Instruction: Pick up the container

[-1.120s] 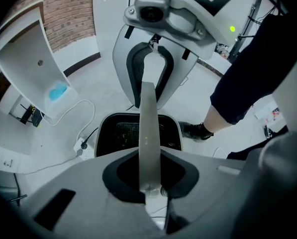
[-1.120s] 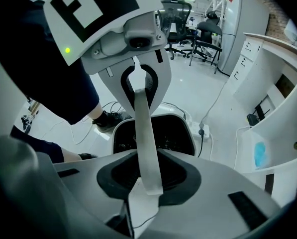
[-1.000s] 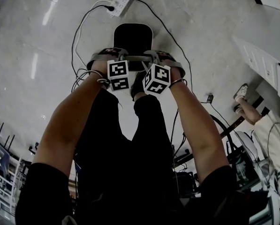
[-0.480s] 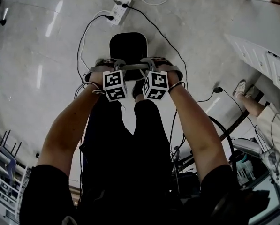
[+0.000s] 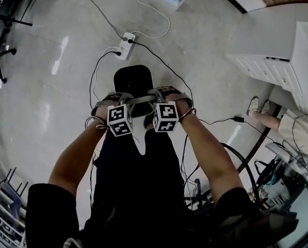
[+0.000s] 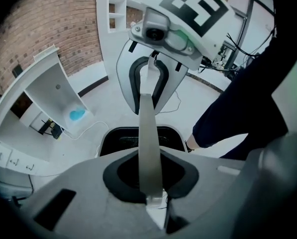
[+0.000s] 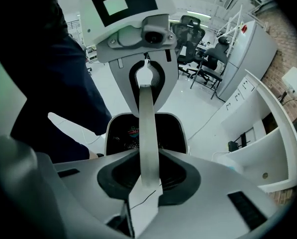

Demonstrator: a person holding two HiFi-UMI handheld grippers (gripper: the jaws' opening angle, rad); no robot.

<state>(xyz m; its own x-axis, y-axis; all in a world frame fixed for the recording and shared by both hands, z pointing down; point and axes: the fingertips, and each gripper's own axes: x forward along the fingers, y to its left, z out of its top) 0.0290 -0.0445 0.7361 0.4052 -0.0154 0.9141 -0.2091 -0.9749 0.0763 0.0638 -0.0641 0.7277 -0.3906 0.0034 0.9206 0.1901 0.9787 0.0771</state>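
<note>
Glossy pale floor (image 5: 45, 102), with a white power strip (image 5: 126, 45) and black cables (image 5: 92, 76) upon it

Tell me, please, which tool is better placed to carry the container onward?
Neither over the other: the left tool and the right tool each clamp one end of the grey handle, with the black container below, between them.
</note>
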